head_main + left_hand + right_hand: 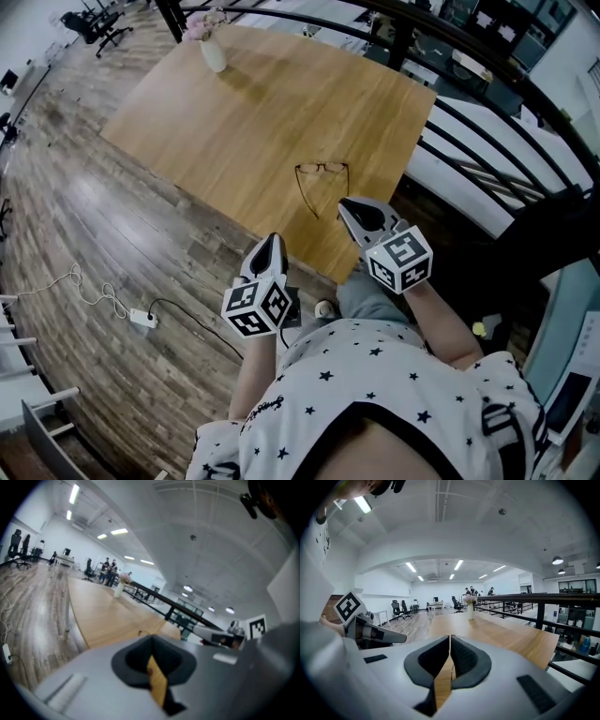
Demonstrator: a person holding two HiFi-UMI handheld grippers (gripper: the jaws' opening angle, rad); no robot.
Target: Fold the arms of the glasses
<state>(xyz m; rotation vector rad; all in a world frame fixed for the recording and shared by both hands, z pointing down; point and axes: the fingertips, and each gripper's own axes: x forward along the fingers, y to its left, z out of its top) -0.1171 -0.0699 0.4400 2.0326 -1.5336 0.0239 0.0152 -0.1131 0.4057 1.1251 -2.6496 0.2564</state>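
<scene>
A pair of thin dark-framed glasses (pixel 322 181) lies on the wooden table (pixel 253 122) near its front edge, both arms spread open and pointing toward me. My right gripper (pixel 344 204) hovers just short of the glasses, beside the right arm's tip; its jaws meet with nothing between them. My left gripper (pixel 273 240) hangs off the table's front edge, left of and below the glasses, also shut and empty. In the right gripper view the gripper (pixel 449 639) looks along the tabletop and its jaws hide the glasses.
A white vase with pink flowers (pixel 212 47) stands at the table's far left corner. A black railing (pixel 487 122) runs along the table's right side. On the wood floor to the left lie a power strip (pixel 142 319) and its cables.
</scene>
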